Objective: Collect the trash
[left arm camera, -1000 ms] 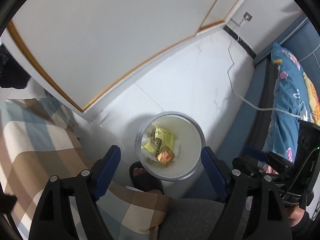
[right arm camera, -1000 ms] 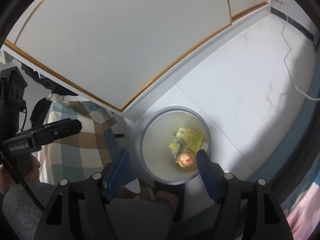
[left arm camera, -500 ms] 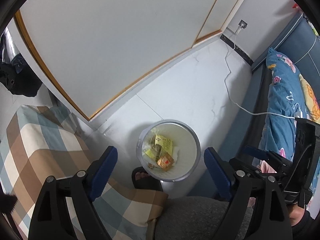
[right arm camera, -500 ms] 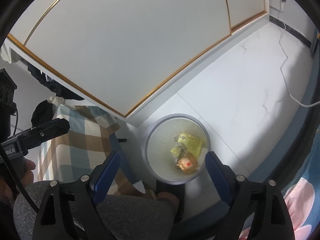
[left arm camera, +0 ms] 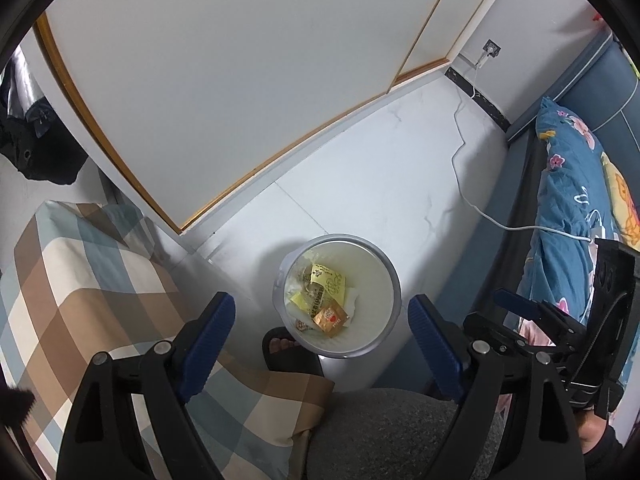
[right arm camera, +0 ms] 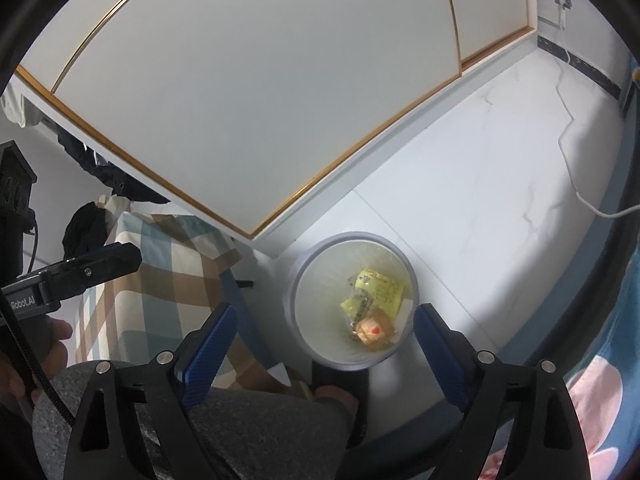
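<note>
Slippered foot point(left arm camera: 289, 349) apparently touches trash bin point(left arm camera: 394, 280); checked cushion point(left arm camera: 80, 272) beside.

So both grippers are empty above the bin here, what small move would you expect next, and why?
Probably a swing of one gripper away from the trash bin to look for more litter. The left gripper and right gripper both stand open with nothing between their fingers, and the wrappers already lie inside the bin. No loose trash shows on the white floor in either view.
</note>
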`<control>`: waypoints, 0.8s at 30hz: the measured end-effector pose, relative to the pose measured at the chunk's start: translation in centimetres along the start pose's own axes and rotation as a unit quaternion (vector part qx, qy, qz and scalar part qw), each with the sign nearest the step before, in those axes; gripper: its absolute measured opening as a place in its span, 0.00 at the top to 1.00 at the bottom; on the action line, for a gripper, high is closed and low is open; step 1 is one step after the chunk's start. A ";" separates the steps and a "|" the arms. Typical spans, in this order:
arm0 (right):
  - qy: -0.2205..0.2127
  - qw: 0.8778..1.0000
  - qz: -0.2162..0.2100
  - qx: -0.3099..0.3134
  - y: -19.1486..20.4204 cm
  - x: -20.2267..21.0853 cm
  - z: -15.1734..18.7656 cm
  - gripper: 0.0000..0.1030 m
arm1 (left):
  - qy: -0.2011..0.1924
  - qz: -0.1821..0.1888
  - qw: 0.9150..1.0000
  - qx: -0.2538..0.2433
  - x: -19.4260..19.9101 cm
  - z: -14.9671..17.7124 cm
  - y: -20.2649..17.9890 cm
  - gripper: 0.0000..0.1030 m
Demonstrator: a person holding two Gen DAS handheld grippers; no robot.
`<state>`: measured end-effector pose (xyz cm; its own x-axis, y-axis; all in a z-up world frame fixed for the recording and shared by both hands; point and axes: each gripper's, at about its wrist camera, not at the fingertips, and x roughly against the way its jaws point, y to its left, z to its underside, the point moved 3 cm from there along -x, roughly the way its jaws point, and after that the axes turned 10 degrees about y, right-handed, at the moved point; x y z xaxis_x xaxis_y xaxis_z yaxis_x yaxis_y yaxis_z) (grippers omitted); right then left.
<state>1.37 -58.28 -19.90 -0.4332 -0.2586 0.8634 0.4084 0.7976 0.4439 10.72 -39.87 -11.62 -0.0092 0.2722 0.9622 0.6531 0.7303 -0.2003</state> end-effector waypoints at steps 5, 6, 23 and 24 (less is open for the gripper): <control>0.000 1.000 0.000 -0.004 -0.1 0.0 0.0 0.12 | -0.001 -0.002 1.000 0.000 0.1 0.0 -0.1 0.16; -0.001 1.000 0.001 -0.003 -0.1 0.0 0.0 0.12 | -0.001 -0.002 1.000 0.001 0.1 0.0 0.0 0.16; -0.002 1.000 0.001 -0.005 0.0 0.2 0.1 0.12 | -0.002 -0.009 1.000 0.002 0.2 0.1 0.0 0.16; -0.002 1.000 0.002 -0.004 0.0 0.2 0.1 0.12 | -0.002 -0.009 1.000 0.002 0.2 0.0 0.0 0.16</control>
<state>1.19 -58.30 -19.74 -0.4353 -0.2535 0.8639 0.4167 0.7938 0.4429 10.72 -39.75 -11.43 -0.0241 0.2618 0.9648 0.6490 0.7382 -0.1841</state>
